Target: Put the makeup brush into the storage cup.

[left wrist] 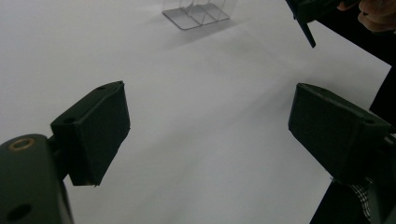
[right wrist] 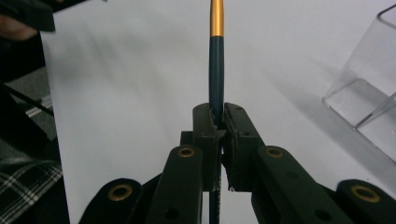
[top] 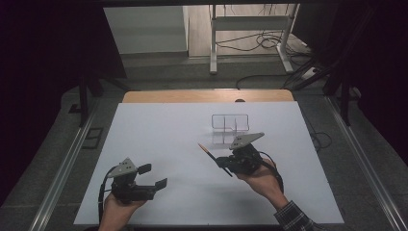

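Your clear holder [top: 230, 123] sits just above centre in the high view, light and easy to knock over if the pencil [top: 214, 160] strikes its wall. Your right gripper [top: 230, 162], at centre right, is clamped on that pencil near the middle (a thin grip, so it could pivot or slip). Your left gripper [top: 154, 176], lower left, stands apart, holding nothing. The pencil's tip is cut off in the right gripper view, and the holder's dividers are hard to make out.
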{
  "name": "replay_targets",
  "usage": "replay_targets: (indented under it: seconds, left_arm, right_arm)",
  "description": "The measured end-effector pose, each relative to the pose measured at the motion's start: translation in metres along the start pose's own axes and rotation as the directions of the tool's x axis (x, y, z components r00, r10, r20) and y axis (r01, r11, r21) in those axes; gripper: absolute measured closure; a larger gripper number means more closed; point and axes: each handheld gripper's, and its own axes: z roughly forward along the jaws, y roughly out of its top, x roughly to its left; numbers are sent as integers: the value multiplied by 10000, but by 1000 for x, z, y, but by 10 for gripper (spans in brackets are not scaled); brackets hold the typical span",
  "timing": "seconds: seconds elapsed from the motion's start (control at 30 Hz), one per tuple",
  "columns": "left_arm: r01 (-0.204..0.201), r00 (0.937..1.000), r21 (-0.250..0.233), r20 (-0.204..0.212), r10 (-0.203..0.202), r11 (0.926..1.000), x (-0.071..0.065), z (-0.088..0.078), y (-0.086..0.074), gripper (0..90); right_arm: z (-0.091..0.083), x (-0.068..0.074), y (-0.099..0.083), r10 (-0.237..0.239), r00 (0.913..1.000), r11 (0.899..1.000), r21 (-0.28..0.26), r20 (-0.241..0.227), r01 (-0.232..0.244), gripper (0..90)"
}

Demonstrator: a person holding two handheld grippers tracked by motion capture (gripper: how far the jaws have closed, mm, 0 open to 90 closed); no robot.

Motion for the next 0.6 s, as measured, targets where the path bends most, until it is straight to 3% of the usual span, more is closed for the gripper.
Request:
replay_targets:
  seconds: [0.33, 0.37, 0.6]
  left_arm:
    - [-310, 9940, 126, 1055, 295, 9994, -19, 30, 15, 213]
    - [-315, 9906, 132, 1335, 294, 9994, -23, 37, 18, 228]
    - [-264, 9808, 157, 1939, 228, 9995, -33, 62, 29, 314]
  right_arm:
    - [-7, 0, 1, 343, 9992, 9957, -856, -200, -359, 840]
    - [-8, 0, 2, 409, 9987, 9941, -989, -288, -436, 840]
    - [-9, 3, 3, 611, 9970, 9880, -1392, -470, -671, 839]
